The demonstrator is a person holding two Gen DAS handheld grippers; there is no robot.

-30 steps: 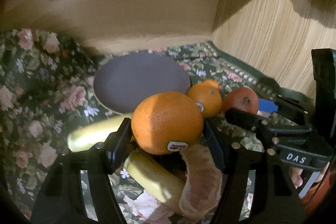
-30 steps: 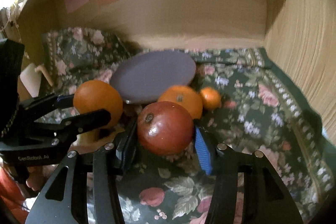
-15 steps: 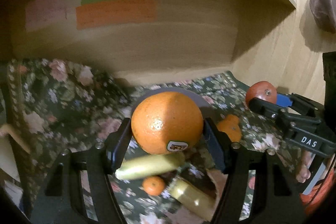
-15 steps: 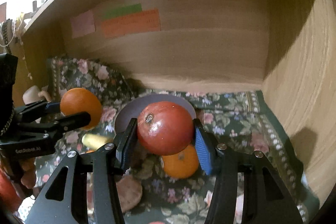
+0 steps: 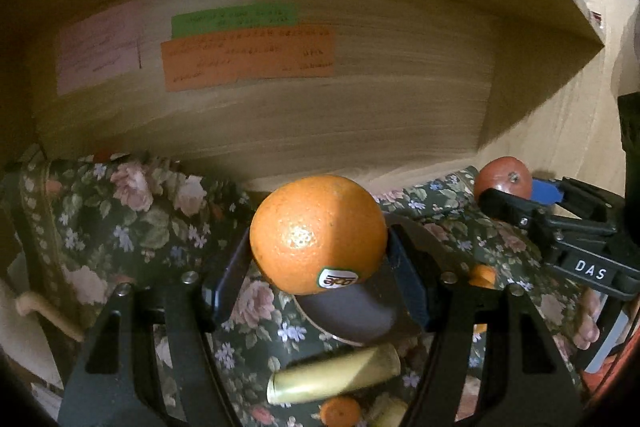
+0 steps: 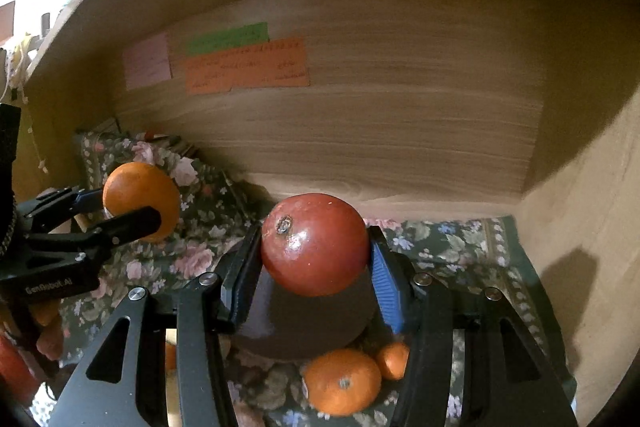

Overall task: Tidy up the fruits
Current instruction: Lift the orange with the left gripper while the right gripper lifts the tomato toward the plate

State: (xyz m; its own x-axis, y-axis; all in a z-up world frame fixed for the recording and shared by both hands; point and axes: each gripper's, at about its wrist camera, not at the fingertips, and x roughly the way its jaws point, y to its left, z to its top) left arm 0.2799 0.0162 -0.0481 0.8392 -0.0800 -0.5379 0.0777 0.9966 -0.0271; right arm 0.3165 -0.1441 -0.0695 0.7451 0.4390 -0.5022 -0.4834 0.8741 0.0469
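Below and at six o'clock of both loads lies the dark plate, the left gripper clamped on the orange, the right gripper on the red fruit.

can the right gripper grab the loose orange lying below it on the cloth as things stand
Probably not yet. The right gripper is shut on a red fruit, so its jaws are full. The orange lies uncovered by the plate.

Two close wrist views, angled down into one wooden alcove, each catching the other's claw.
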